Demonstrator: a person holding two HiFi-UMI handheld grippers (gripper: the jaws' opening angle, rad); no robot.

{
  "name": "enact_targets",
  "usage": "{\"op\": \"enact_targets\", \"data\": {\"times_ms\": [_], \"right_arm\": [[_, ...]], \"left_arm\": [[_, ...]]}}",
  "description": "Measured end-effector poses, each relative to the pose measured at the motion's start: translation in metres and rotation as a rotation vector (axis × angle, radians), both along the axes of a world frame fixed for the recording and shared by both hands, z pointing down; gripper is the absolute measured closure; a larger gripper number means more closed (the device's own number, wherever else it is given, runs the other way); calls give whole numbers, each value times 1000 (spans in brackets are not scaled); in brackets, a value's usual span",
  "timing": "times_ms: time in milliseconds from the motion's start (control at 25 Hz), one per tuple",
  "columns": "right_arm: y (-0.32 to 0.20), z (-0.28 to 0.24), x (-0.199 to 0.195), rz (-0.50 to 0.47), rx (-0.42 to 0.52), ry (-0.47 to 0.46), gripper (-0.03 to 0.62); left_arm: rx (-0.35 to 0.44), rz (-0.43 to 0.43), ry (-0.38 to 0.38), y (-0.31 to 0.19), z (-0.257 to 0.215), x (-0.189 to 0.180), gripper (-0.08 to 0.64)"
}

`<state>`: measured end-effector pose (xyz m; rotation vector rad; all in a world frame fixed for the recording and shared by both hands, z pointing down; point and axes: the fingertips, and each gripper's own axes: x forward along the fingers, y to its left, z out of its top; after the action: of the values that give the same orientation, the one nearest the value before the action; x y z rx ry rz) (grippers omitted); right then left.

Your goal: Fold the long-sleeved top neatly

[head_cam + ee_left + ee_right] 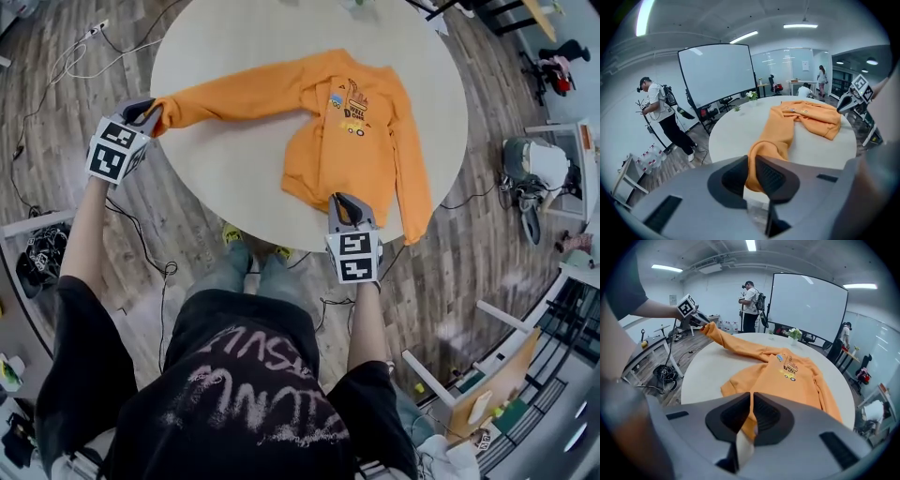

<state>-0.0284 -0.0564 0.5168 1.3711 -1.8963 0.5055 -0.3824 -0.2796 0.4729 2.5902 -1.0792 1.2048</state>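
Two grips hold the orange long-sleeved top [352, 131], spread print-up on the round table [234, 178]: the left gripper [150, 117] is clamped on one sleeve's cuff [171, 103] at the table's left rim, the right gripper [345, 208] pinched on the hem [309, 187] at the near rim. Light, soft and limp by its look, it should sag wherever unsupported, so cuffs and hem seem the surest holds. Bare tabletop left of the body leaves folding room, though the other sleeve [414, 187] lies along the right rim.
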Motion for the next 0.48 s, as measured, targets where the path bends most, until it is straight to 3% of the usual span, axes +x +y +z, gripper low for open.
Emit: {"op": "enact_targets", "data": {"times_ms": [480], "right_arm": [[-6, 36, -61, -103, -123, -21, 491]], "left_arm": [[1, -71, -125, -81, 14, -52, 494]]}}
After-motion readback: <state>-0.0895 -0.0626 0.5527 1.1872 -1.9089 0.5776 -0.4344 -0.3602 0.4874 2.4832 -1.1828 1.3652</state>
